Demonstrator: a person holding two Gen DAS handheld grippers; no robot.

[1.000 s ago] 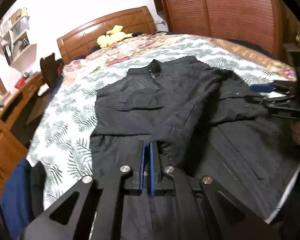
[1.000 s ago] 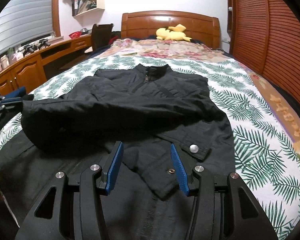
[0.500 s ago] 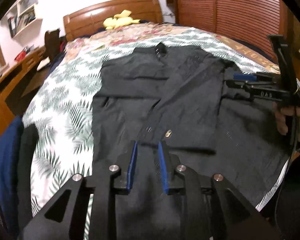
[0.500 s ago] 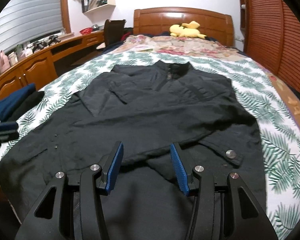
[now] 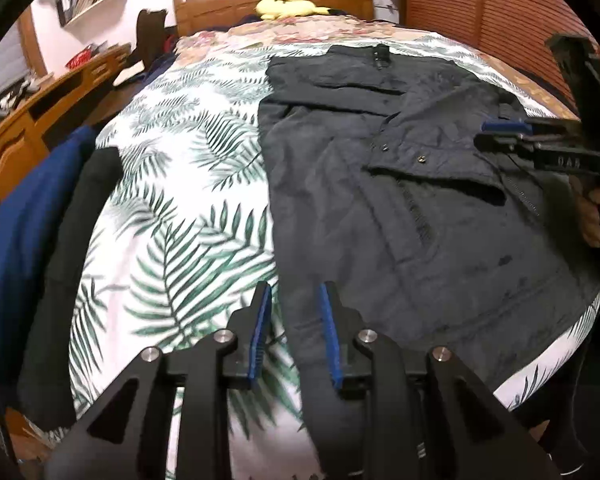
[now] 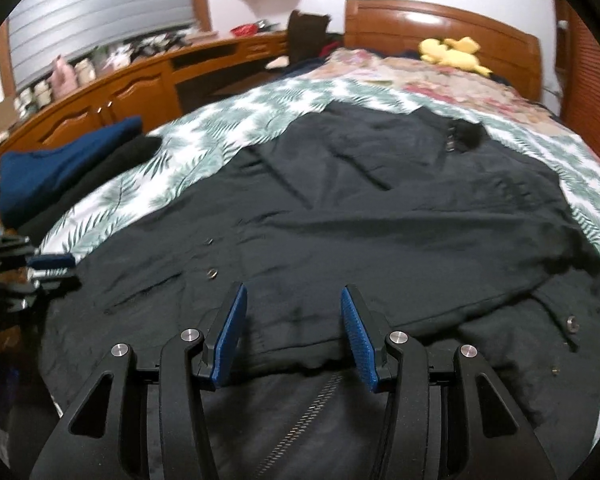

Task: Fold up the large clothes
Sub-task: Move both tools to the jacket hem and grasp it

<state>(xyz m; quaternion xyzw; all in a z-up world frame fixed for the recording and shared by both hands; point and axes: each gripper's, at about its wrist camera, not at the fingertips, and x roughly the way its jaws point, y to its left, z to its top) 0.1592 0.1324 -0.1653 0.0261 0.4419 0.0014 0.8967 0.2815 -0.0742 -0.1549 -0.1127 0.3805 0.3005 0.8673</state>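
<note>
On the bed [image 5: 188, 184], the jacket [image 5: 360, 208] lies flat for folding; at six o'clock the left tool [image 5: 292, 332] is opening empty over its hem, and the right tool [image 6: 292, 336] hangs apart, empty.

From my remote seat, the open lane is the leaf-print bedspread [image 5: 188, 200] left of the black jacket [image 5: 380, 220], bare from the near edge up toward the floral pillow end. The left gripper [image 5: 292, 320] hangs over the jacket's near left edge, its jaws opening with nothing pinched between them. Folded dark blue and black clothes [image 5: 40, 240] block the bed's left edge, with the wooden desk [image 6: 112, 92] behind them. The right gripper [image 6: 292, 328], jaws apart and empty, sits over the jacket's near hem. A yellow plush toy [image 6: 452, 54] and the headboard [image 6: 420, 16] close off the far end.
</note>
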